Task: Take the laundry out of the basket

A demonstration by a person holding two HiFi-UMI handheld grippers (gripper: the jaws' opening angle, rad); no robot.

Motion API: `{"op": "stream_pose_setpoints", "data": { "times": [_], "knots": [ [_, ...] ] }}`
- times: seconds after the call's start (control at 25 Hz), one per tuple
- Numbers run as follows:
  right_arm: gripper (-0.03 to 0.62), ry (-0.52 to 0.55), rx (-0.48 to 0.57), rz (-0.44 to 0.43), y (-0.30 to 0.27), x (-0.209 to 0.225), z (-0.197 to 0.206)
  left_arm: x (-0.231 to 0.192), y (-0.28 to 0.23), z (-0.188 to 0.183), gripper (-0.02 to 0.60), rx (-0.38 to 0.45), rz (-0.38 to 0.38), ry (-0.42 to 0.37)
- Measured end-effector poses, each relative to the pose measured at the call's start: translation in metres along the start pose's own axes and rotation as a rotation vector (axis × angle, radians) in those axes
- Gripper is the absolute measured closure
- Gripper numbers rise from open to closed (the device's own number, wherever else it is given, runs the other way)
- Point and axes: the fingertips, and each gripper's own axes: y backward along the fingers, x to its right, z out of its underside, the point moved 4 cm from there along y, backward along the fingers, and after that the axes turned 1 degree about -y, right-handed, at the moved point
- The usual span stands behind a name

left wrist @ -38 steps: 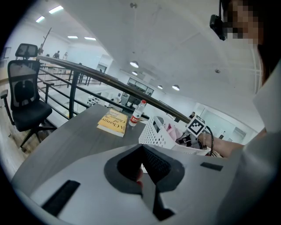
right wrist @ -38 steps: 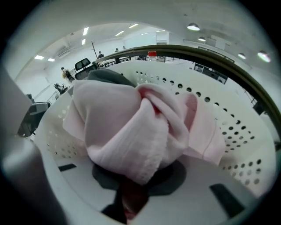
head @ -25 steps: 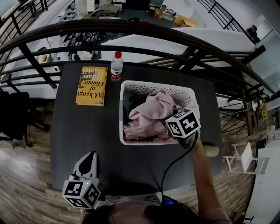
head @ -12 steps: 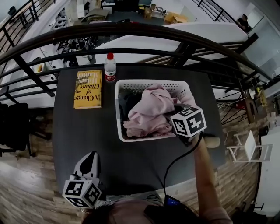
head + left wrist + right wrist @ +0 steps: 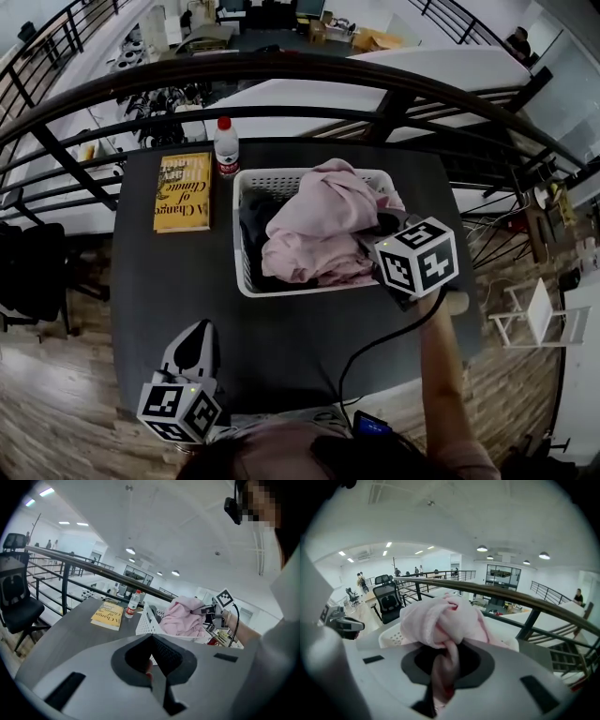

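- The white basket stands on the dark counter, towards its far right part.
- A pink garment is heaped in the basket. Its upper folds stand above the rim, and the rest fills the basket's middle and right side.
- A dark garment lies low in the basket's left part, partly under the pink one.
- The right gripper is at the basket's right side, above the rim and pointing down into the heap. Its jaws have just been closing and now pinch a twisted fold of the pink garment between them; the cloth bunches up just ahead of the tips.
- The left gripper hovers over the counter's near edge, well apart from the basket, on its near left. Its jaws are together with nothing between them.
- A yellow book lies flat on the counter to the basket's left, near but not touching it.
- A clear bottle with a red cap stands upright just off the basket's far left corner, between the book and the basket.
- A dark railing curves past behind the basket, beyond the counter's far edge.
- A black office chair stands on the floor well to the basket's left.
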Motion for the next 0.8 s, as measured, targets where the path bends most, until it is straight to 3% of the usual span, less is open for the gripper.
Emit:
{"op": "stream_pose_setpoints", "data": {
  "times": [0.8],
  "knots": [
    [0.525, 0.121, 0.273, 0.004, 0.131, 0.011, -0.047, 0.079, 0.034, 0.027, 0.584, 0.103, -0.039, -0.012]
  ]
}}
